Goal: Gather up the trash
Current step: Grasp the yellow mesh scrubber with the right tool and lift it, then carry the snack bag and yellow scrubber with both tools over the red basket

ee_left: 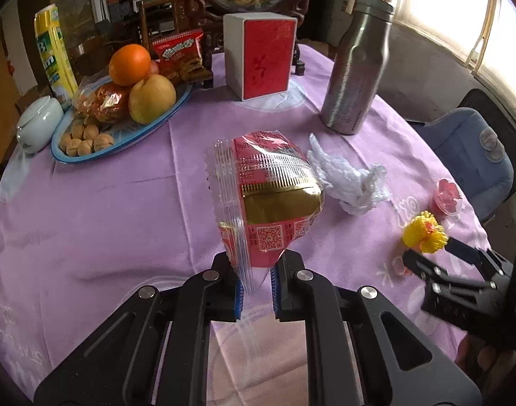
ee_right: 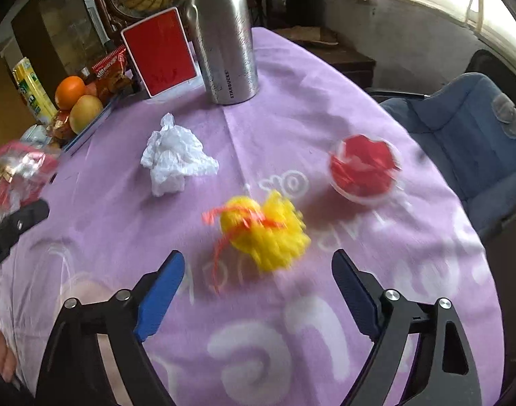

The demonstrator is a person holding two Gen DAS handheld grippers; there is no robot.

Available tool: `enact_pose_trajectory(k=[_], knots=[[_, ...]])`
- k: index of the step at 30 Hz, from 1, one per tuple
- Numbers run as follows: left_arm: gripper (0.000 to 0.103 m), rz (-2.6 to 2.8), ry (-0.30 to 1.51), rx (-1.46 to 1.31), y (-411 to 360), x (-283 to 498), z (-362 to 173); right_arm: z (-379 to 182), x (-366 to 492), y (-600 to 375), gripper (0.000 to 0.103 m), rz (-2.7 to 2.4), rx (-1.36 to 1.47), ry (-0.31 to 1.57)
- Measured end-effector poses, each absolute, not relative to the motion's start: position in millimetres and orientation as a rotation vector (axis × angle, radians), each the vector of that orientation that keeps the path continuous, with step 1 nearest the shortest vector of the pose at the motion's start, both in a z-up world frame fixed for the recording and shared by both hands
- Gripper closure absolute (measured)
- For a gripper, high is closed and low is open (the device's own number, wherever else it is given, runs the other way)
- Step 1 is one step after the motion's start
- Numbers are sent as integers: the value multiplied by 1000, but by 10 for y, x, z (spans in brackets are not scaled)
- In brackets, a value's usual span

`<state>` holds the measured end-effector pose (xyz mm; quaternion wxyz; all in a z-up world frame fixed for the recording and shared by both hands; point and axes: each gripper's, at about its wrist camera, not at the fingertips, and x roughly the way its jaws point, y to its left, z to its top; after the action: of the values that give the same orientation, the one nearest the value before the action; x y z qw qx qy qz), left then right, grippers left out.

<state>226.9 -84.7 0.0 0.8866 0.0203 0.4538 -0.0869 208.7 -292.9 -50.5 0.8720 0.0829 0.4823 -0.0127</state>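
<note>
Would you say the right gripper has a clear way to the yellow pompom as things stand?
Probably yes: the right gripper is open, the pompom lies just ahead between its fingers' lines, and nothing sits between them.

From where I'm driving this, the counter (ee_left: pixel 122 203) has a lilac cloth with pale lettering. Back left I see a blue oval tray (ee_left: pixel 60 159) with an orange (ee_left: pixel 129 64), a pear (ee_left: pixel 152 98), walnuts (ee_left: pixel 85 138) and a wrapped snack. A white lidded pot (ee_left: pixel 38 123) sits just beside it, yellow can (ee_left: pixel 53 50) behind. A red-faced box (ee_left: pixel 259 55) stands mid-back, a steel bottle (ee_left: pixel 357 67) to its right, and a blue chair (ee_left: pixel 471 155) off the edge.
</note>
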Motion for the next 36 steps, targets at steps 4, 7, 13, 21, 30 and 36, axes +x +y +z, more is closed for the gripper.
enact_pose_trajectory(k=[4,7,13,21,30,36], knots=[[89,-165,955,36,-809,2299,-36,-600,2299,-2884,49,-35,176,1040],[89,-177,951,29,-811,2284,-19,-572,2265,-2896,69,-40,197,1022],[89,-231,908,17,-856,2181,127,-288,1568,-2925,71,50,259,933],[89,-392,868,59,-1275,1733,395,-168,135,-3242,71,-2,328,865],[89,-618,862,177,-1827,772,424,-274,-818,-3610,70,-115,419,824],[89,-749,891,259,-2148,151,257,-315,-1189,-3715,70,-129,445,791]])
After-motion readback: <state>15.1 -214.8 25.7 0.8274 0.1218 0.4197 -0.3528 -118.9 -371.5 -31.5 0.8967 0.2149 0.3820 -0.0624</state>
